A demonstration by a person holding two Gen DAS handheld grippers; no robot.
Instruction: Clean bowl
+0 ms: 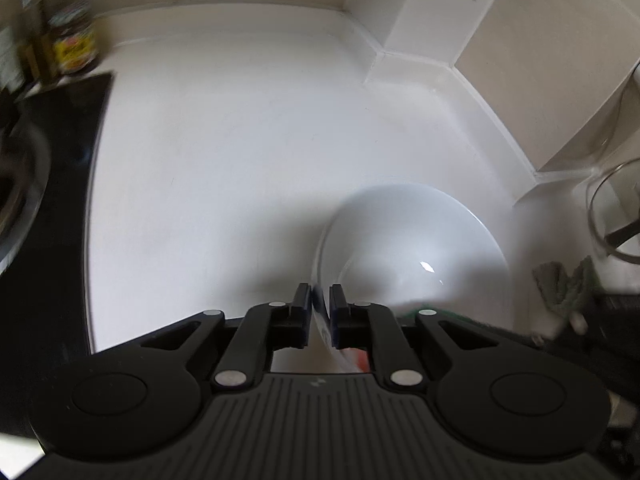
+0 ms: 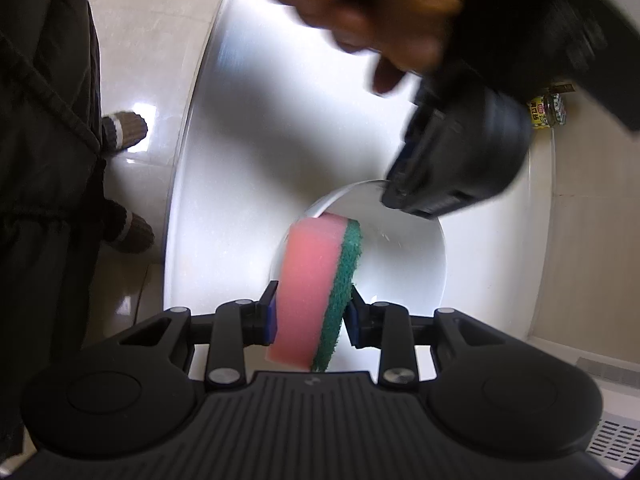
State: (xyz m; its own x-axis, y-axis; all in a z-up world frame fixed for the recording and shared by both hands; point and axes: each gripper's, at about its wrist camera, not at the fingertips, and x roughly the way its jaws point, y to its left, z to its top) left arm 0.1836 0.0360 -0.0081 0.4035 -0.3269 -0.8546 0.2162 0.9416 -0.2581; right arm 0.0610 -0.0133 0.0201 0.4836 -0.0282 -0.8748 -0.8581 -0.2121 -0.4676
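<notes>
I see the glossy white bowl (image 1: 408,248) lower right of centre, tipped on edge, my left gripper (image 1: 320,312) pinching its rim; my right gripper (image 2: 310,314) clamps the upright pink-green sponge (image 2: 316,292).

Left claw (image 1: 320,300): matte black plastic throughout. Two linkage arms per side, joined by round silver rivets. Fingers (image 1: 301,312) carry dark blue pads on their inner faces. Base plate ribbed with parallel grooves, a small pale mark at its top centre, flanked by two round black discs.

Right claw (image 2: 310,306): identical build, same rivets, blue pads and ribbed plate.

Person: dark quilted jacket (image 2: 44,80) with a gathered hem; brown knitted slippers (image 2: 124,130) with a pale band.
</notes>
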